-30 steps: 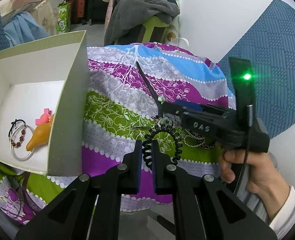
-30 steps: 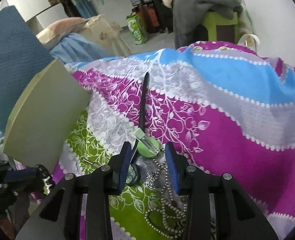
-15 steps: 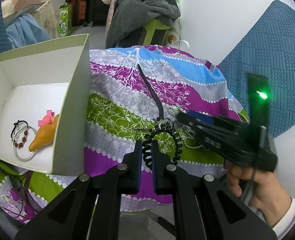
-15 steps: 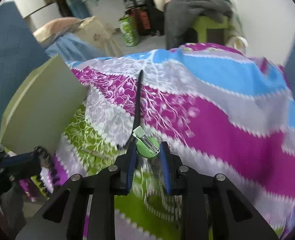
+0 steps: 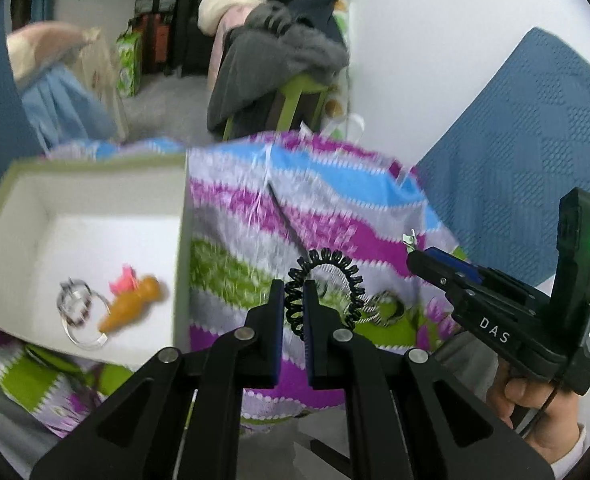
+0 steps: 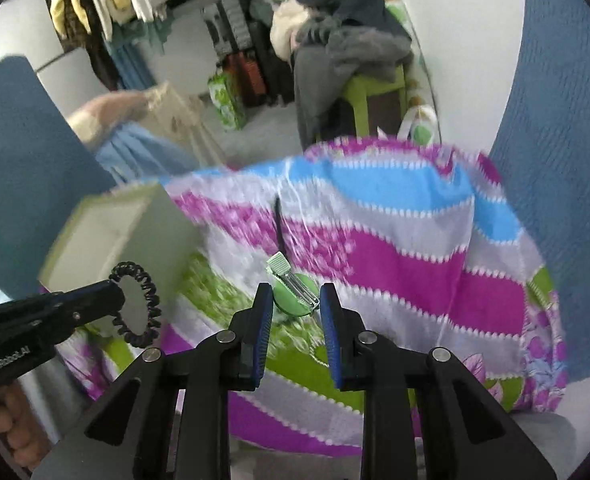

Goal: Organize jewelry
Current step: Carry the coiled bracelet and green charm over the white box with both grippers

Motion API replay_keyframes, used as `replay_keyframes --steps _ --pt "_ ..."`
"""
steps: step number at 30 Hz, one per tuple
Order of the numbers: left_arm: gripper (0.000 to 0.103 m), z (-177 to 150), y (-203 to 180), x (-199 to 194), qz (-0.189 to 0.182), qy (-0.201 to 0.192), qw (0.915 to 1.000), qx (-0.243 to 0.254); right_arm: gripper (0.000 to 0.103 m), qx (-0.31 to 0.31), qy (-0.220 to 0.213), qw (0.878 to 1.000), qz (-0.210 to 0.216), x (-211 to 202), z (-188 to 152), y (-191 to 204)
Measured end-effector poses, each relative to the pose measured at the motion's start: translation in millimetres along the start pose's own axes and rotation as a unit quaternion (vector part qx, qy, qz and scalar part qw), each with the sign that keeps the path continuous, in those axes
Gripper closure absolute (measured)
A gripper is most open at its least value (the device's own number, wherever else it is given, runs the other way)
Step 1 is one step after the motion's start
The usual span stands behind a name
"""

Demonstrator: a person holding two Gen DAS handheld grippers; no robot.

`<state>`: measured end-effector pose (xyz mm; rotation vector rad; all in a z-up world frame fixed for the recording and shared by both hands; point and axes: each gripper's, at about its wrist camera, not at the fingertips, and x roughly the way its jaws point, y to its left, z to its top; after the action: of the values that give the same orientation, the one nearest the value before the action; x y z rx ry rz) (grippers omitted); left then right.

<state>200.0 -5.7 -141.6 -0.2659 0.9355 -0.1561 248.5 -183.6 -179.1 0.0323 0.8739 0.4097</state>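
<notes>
My left gripper (image 5: pixel 293 292) is shut on a black spiral hair tie (image 5: pixel 335 280), held above the striped cloth (image 5: pixel 335 216), just right of the box. That hair tie (image 6: pixel 135 304) also shows at the left of the right wrist view. My right gripper (image 6: pixel 297 300) is shut on a green hair clip (image 6: pixel 295 294) and holds it clear of the cloth. In the left wrist view the right gripper (image 5: pixel 435 258) hangs at the right with the clip's tip (image 5: pixel 409 238) poking out. The open box (image 5: pixel 95 168), white inside, holds an orange carrot-shaped piece (image 5: pixel 131 306) and bracelets (image 5: pixel 77 308).
A long thin black stick (image 5: pixel 287 220) lies on the cloth behind the hair tie. A beaded chain with a ring (image 5: pixel 387 308) lies on the green stripe. A blue cushion (image 5: pixel 515 140) stands at the right, and a stool heaped with clothes (image 5: pixel 279 52) behind.
The right gripper's jaws closed on the green clip and lifted it off the cloth. The left gripper rose with the hair tie. Both views now look down from higher.
</notes>
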Motion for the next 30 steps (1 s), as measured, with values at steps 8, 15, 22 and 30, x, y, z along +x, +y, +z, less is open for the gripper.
replay_keyframes --steps 8,15,22,30 --pt "0.095 44.3 -0.5 -67.3 0.019 -0.058 0.9971 0.046 0.081 -0.011 -0.060 0.998 0.009 -46.4 53.1 37.5" --pt "0.095 61.0 23.0 -102.7 0.046 -0.081 0.9939 0.059 0.081 -0.028 -0.092 0.995 0.024 -65.1 80.5 82.3" --pt "0.095 60.5 69.2 -119.7 0.070 -0.087 0.9929 0.042 0.081 -0.049 -0.084 0.994 0.044 -49.1 85.4 127.8" --pt "0.095 37.8 135.4 -100.3 0.085 -0.056 0.9948 -0.002 0.081 -0.074 -0.019 0.995 0.061 2.6 59.4 169.0"
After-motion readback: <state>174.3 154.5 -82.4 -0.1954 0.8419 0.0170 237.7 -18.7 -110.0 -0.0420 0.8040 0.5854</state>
